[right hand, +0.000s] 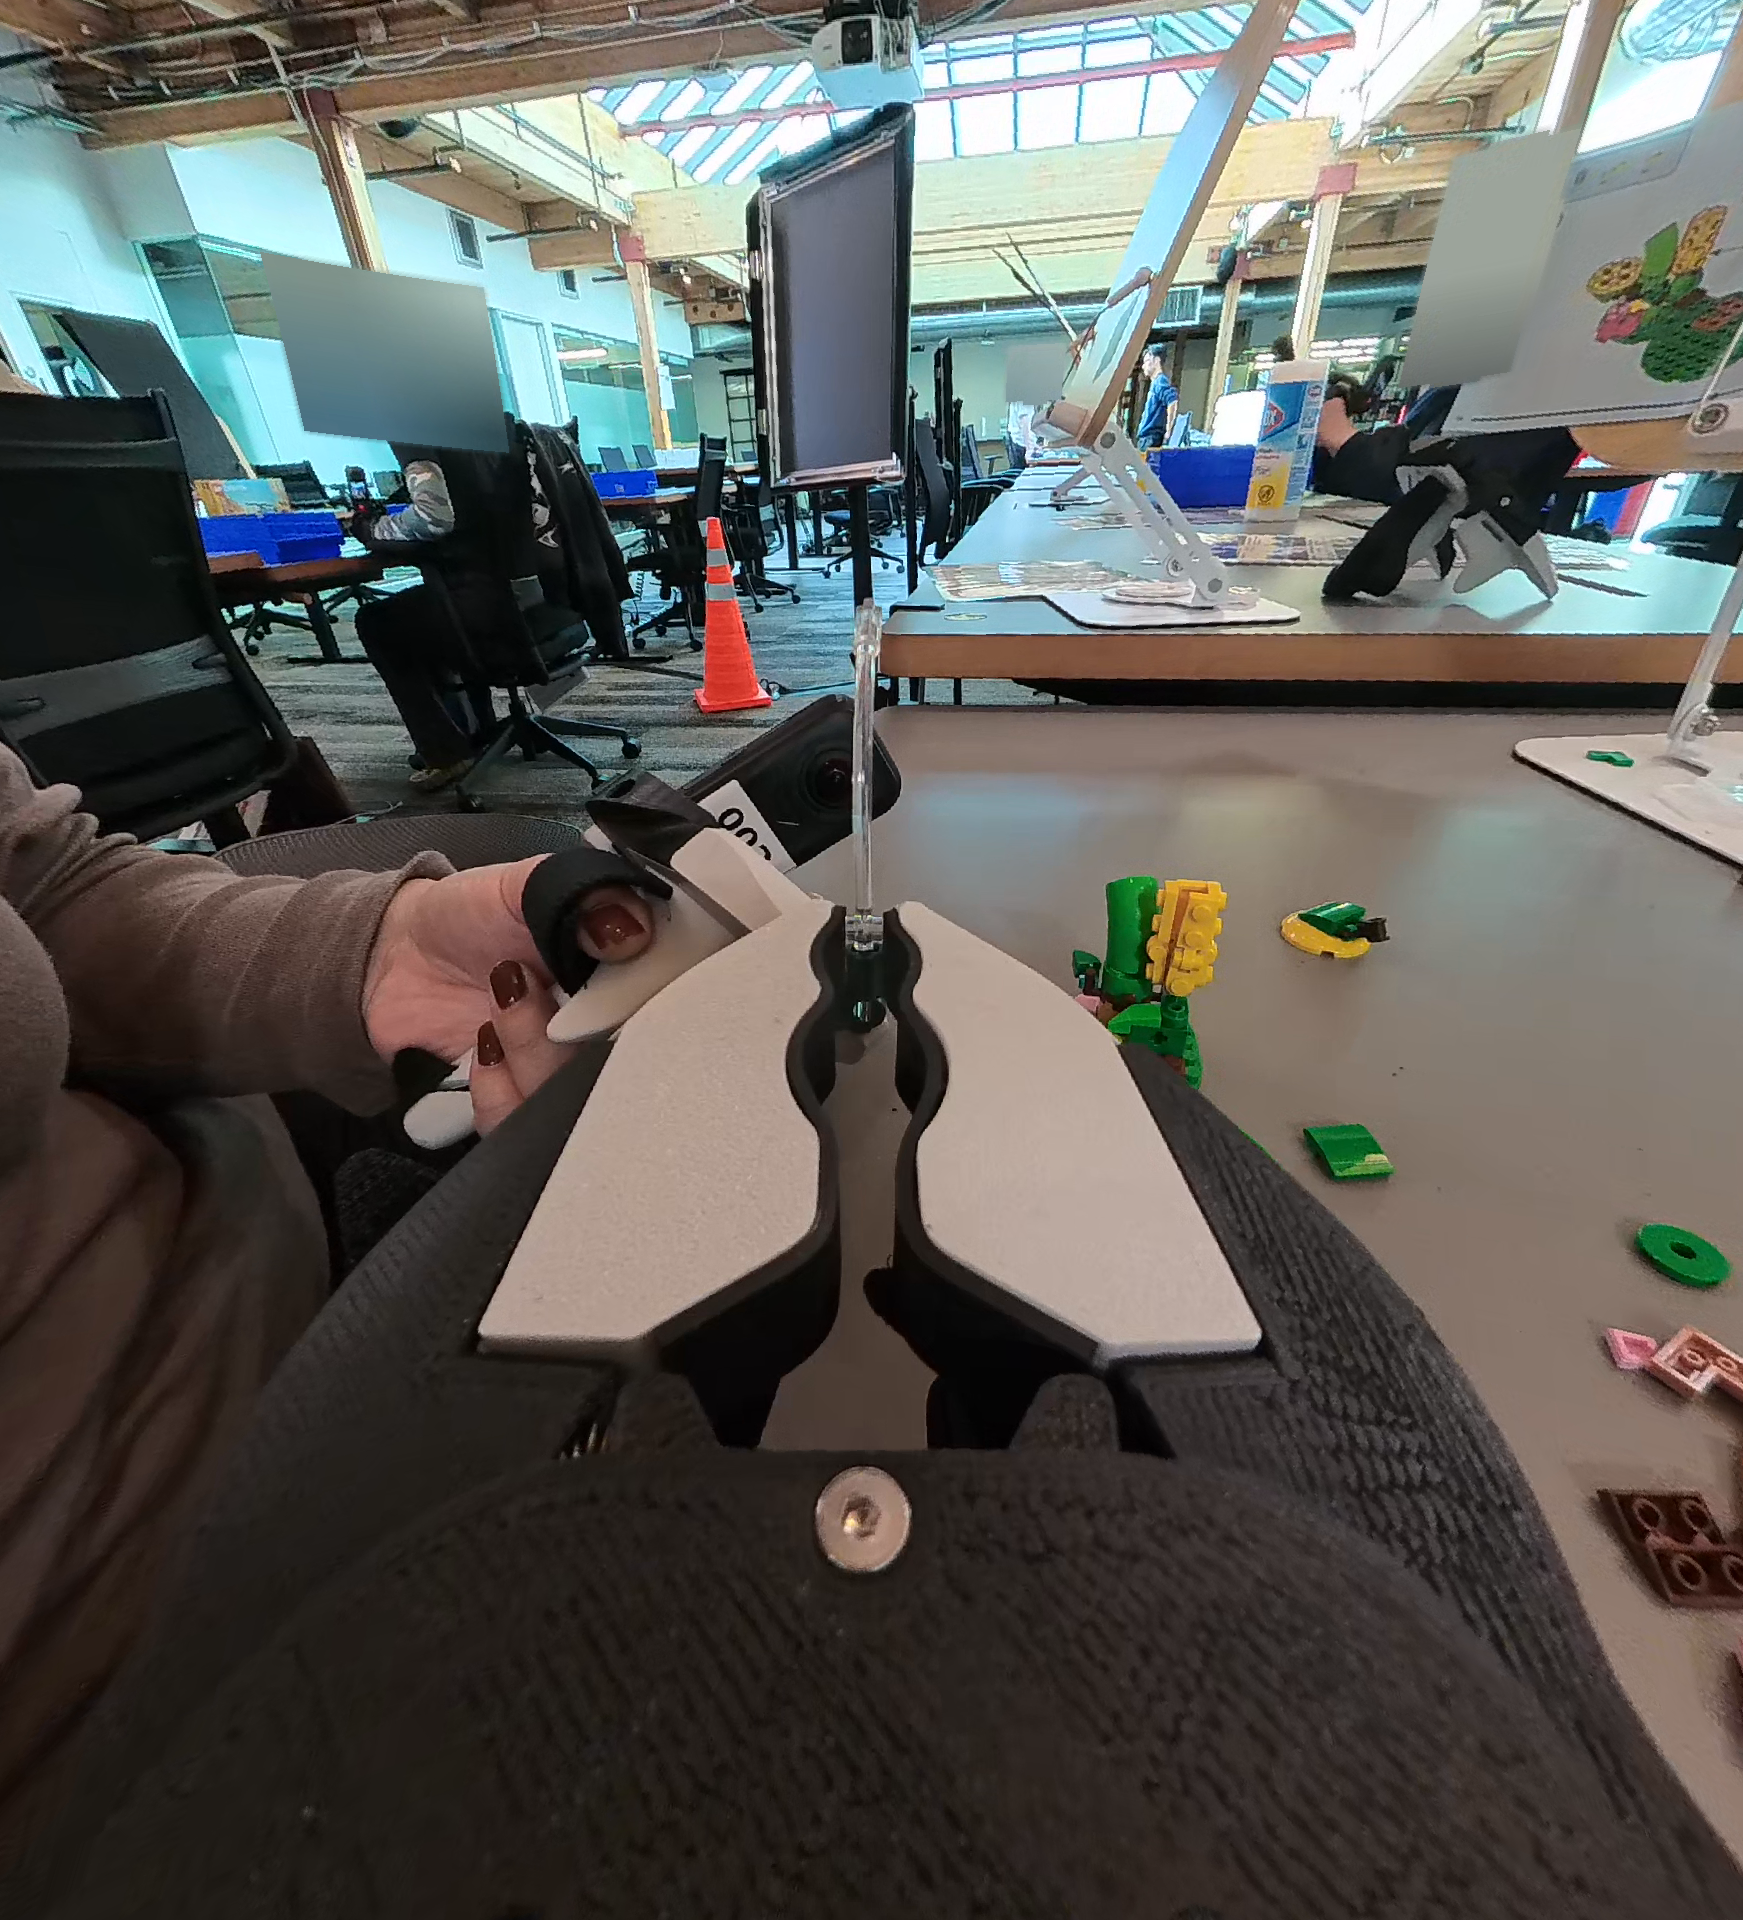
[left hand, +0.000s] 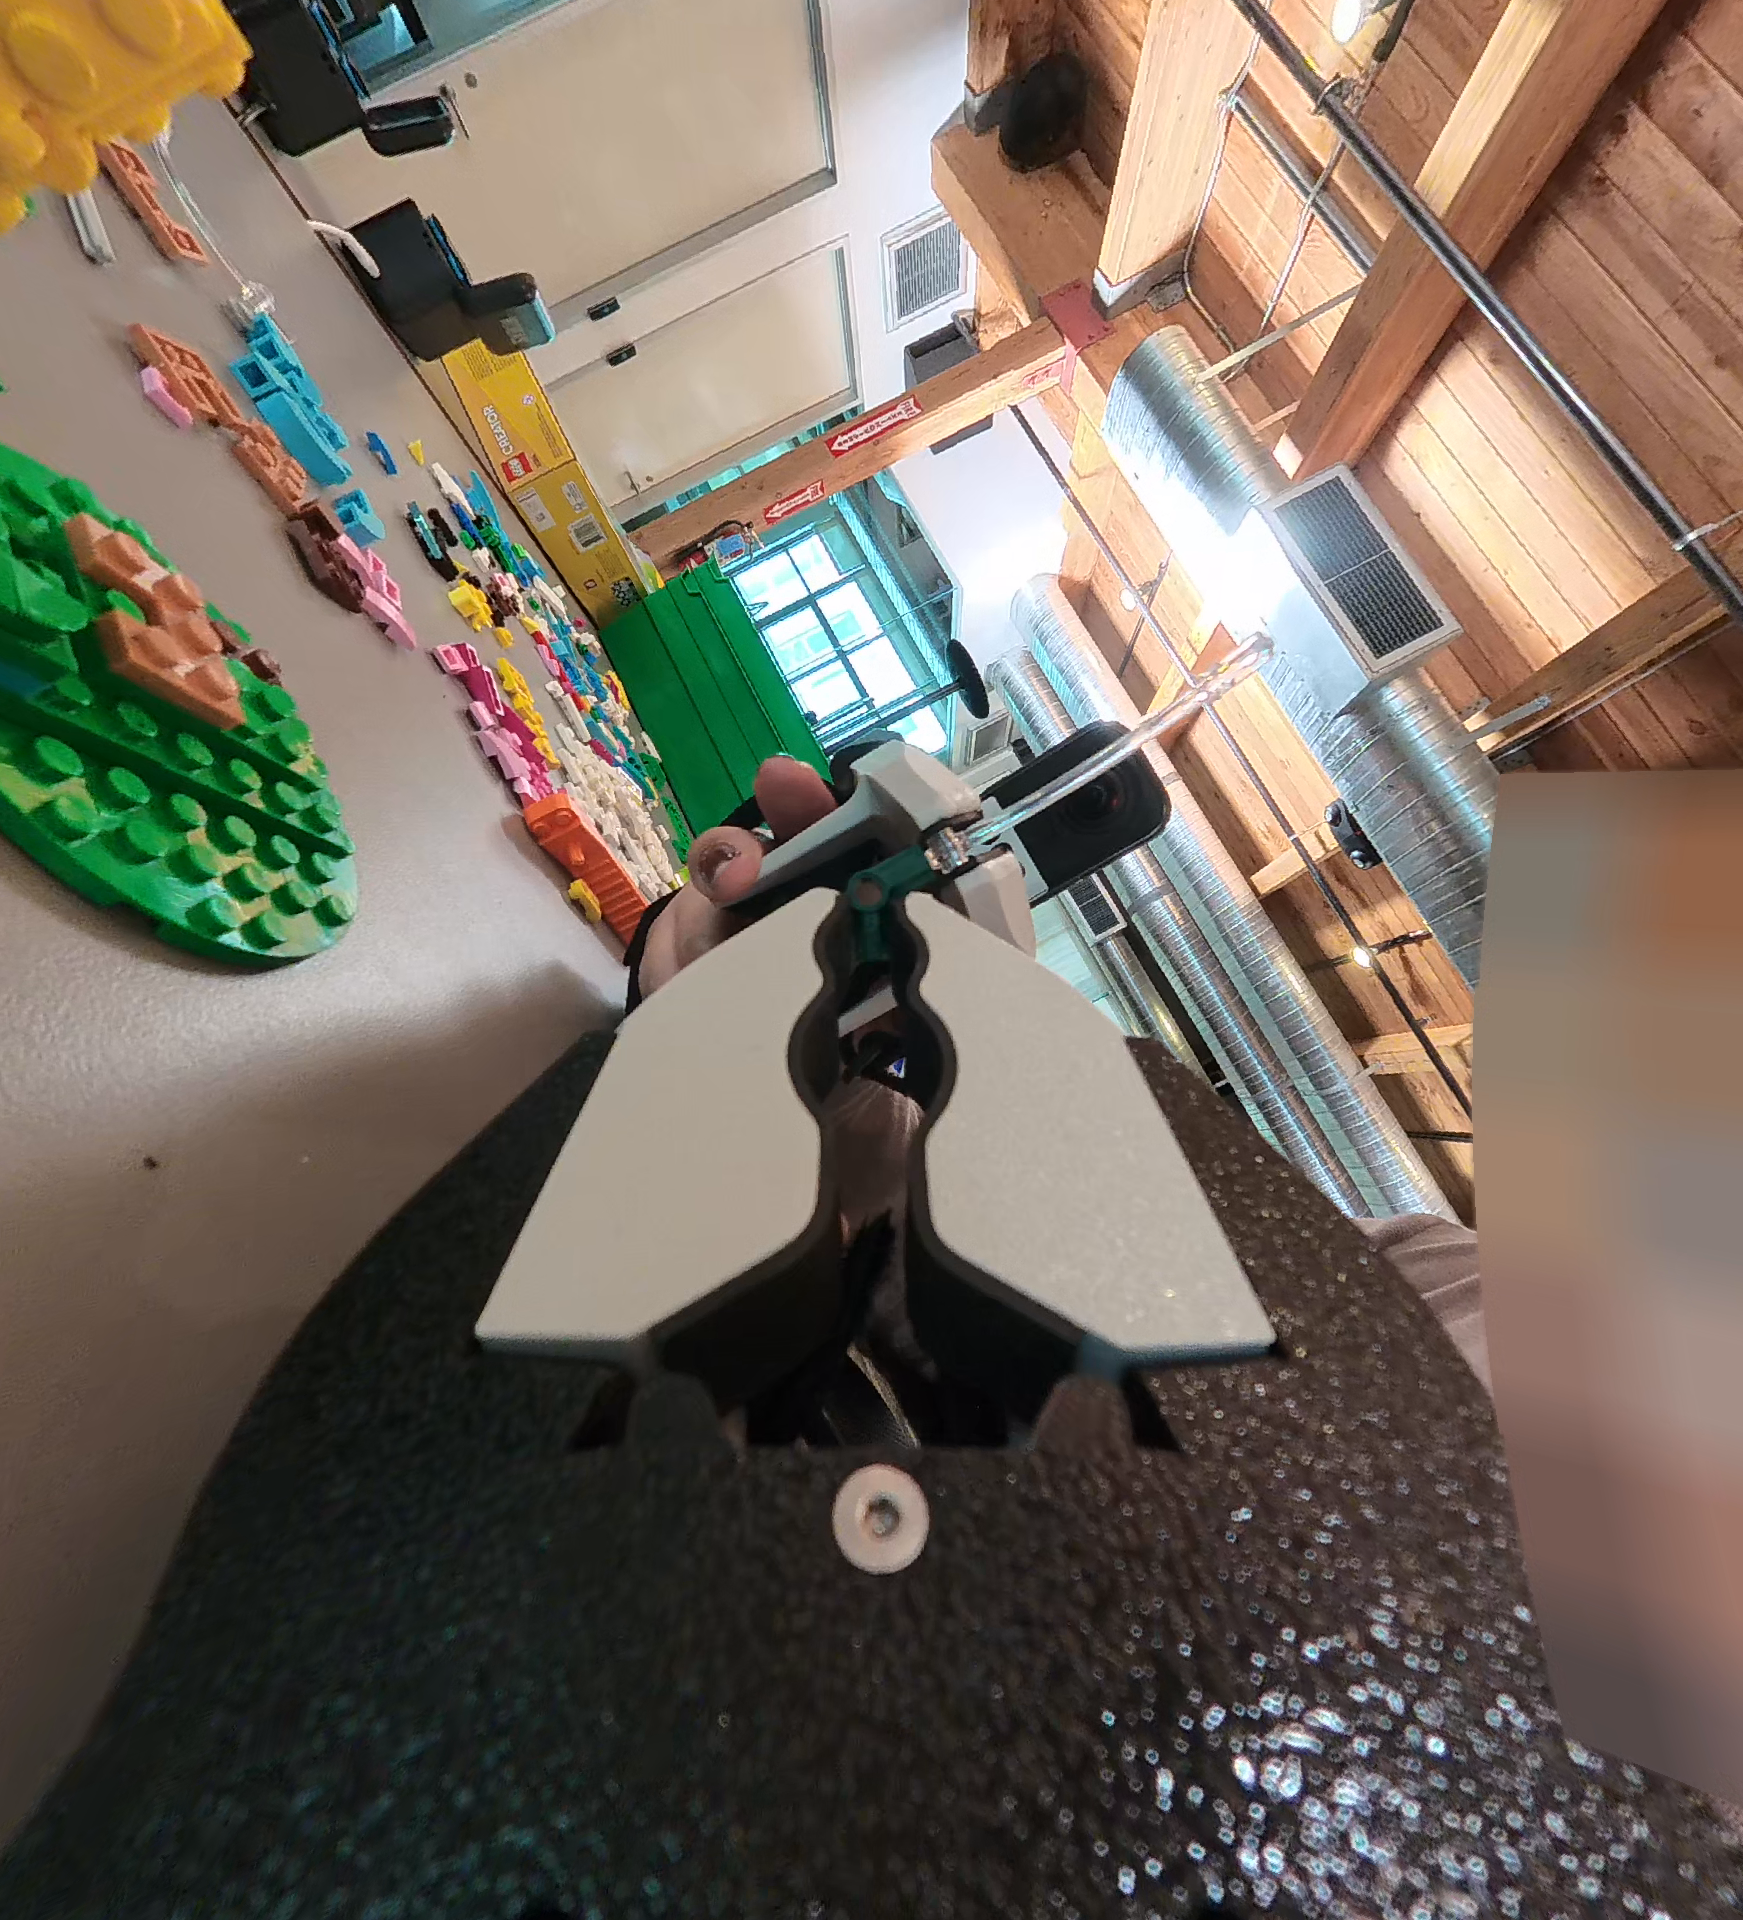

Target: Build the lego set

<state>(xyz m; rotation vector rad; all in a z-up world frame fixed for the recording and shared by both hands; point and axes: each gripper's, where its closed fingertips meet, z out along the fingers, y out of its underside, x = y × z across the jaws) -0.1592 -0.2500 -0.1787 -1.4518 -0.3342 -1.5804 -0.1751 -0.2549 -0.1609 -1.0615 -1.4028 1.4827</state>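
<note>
My left gripper point(left hand: 869, 925) is shut on a small dark green connector piece point(left hand: 872, 891), held in the air beside the table. My right gripper point(right hand: 865, 935) is shut on the base of a clear rod point(right hand: 862, 748) that points straight up. The rod point(left hand: 1137, 727) joins the green piece at the two grippers' tips. The green piece point(right hand: 862, 987) sits in the gap between my right fingers. A green baseplate build point(left hand: 171, 821) with brown bricks and a yellow flower point(left hand: 46, 83) stands on the table; it also shows in the right wrist view point(right hand: 1158, 956).
Sorted piles of loose bricks point(left hand: 555, 665), a yellow set box point(left hand: 534, 468) and a green box point(left hand: 701, 675) lie along the grey table. A green ring point(right hand: 1682, 1254), a green tile point(right hand: 1348, 1151), brown and pink bricks point(right hand: 1740, 1403) and an instruction booklet on a stand point(right hand: 1677, 301) are on the right. Both grippers' tips are roughly 15 centimeters from the green tile point(right hand: 1348, 1151).
</note>
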